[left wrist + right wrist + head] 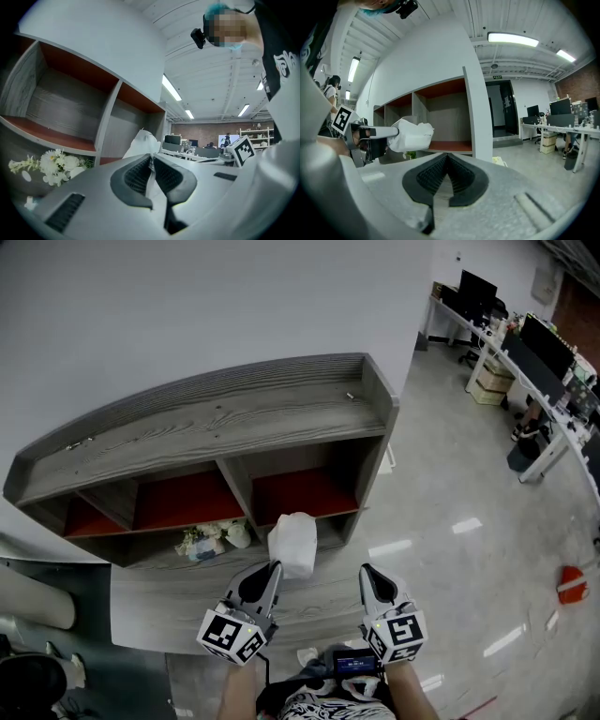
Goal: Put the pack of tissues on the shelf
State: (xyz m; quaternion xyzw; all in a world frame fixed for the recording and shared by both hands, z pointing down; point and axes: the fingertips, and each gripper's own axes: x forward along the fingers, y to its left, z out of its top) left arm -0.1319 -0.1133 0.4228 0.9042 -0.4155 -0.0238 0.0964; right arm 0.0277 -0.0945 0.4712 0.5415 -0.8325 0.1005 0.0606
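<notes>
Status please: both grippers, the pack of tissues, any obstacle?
Left gripper shut on pack of tissues. Right gripper shut, empty. Pack before shelf, not yet placed. Flowers in lower compartment.

I'm in open-plan office. Long white desks [536, 397] down my right side, row of dark monitors [548, 345] on them, cardboard box [491, 381] underneath. Glossy grey concrete floor [450, 493]. Bare ceiling overhead with strip lights [511, 39]. Brick wall [206, 131] at far end, more screens in front. Grey wooden shelf unit [216, 423] against plain white wall.
</notes>
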